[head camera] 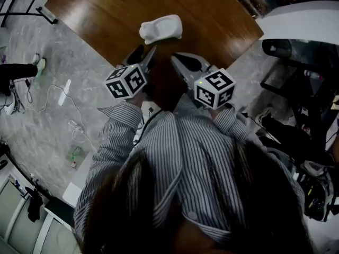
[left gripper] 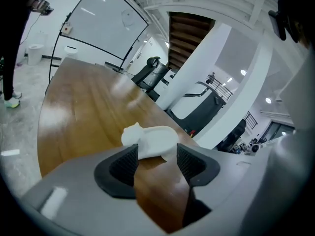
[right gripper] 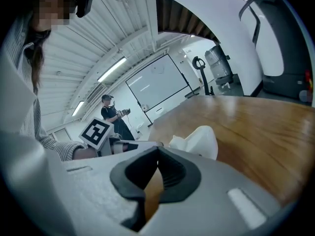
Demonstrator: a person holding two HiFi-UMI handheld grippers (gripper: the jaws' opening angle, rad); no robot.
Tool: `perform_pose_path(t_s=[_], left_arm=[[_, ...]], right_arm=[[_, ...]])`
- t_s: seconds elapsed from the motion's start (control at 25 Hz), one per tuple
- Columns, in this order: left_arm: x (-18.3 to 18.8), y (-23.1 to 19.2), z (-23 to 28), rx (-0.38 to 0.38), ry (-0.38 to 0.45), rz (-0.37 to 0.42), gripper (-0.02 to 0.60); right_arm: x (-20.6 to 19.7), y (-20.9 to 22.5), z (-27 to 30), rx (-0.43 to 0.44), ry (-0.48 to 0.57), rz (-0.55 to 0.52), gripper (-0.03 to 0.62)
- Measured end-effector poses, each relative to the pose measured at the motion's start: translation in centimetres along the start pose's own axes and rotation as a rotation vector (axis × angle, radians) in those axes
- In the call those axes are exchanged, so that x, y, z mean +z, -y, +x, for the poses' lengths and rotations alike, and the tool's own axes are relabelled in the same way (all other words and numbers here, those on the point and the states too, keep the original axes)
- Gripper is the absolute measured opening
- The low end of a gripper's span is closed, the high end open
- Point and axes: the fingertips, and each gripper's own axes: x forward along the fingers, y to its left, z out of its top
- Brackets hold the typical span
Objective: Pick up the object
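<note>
The white object point(head camera: 161, 28) is shown lying on the desk point(head camera: 100, 15), just beyond both tongs. The left tongs point(left gripper: 156, 160) are held wide and lined up on it for grasping; the right tongs point(right gripper: 157, 154) are held closed, empty.

I can read no words, brand names or numbers anywhere, neither on the things around me nor on my tools. The only printed signs are black-and-white square code patterns, which carry no letters or digits. They stand on the faces of the left marker cube point(head camera: 126, 81) on my left gripper point(head camera: 148, 51) and the right marker cube point(head camera: 214, 88) on my right gripper point(head camera: 177, 60).
</note>
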Motion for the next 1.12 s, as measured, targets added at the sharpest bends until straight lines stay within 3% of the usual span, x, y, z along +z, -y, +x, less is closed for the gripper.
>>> perform_pose_path(t_s=[0.48, 0.84, 1.0, 1.12], left_arm=[[1.3, -4.5, 4.9, 0.125, -0.048, 0.023, 0.341], [1.3, -5.7, 8.0, 0.169, -0.071, 0.005, 0.344], [0.2, -5.6, 8.9, 0.142, -0.105, -0.028, 0.342], [0.4, -5.7, 8.8, 0.162, -0.103, -0.003, 0.310]], right_arm=[[-3.1, 3.0, 0.6, -0.009, -0.010, 0.152, 0.002], [-4.6, 5.8, -0.1, -0.042, -0.020, 0.223, 0.002], [-4.5, 6.5, -0.5, -0.046, -0.016, 0.232, 0.002], [-4.4, 6.7, -0.7, -0.049, -0.012, 0.233, 0.002]])
